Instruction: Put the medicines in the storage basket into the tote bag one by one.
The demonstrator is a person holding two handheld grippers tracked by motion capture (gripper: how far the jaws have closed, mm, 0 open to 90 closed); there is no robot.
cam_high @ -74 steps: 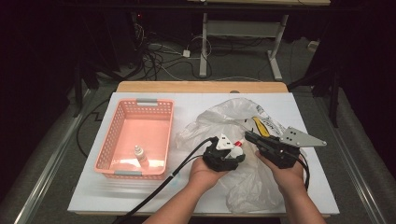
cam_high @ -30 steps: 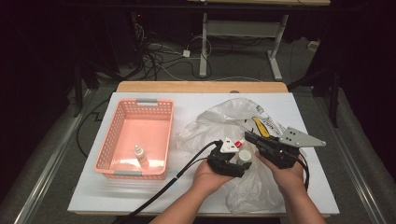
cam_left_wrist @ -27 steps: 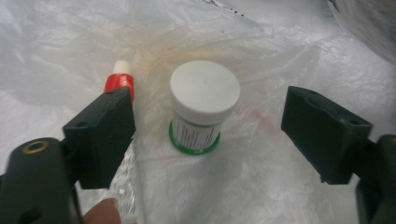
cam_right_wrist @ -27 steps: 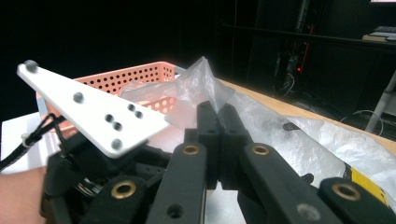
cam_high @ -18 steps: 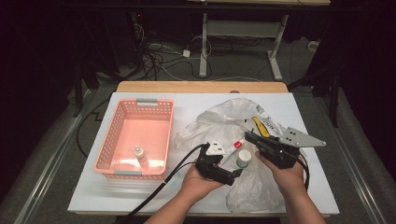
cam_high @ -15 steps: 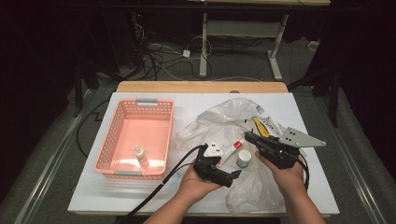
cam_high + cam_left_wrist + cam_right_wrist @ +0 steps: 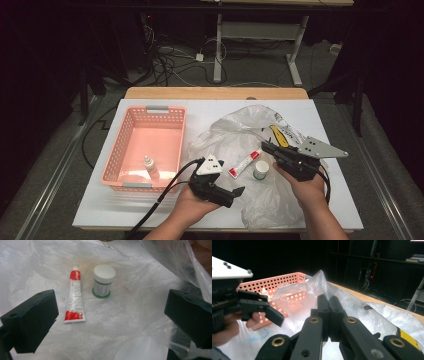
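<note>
Left gripper view: crinkled clear plastic bag (image 7: 140, 315); squat round jar (image 7: 103, 281)

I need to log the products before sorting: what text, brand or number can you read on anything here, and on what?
Nothing reads clearly.
Red-and-white tube: lines of small print, too blurred to read.
White-lidded jar: green-edged label with print, too small to read.
Yellow packet in the plastic bag: dark markings, unreadable.
Small bottle in the pink basket: no legible text.
</note>
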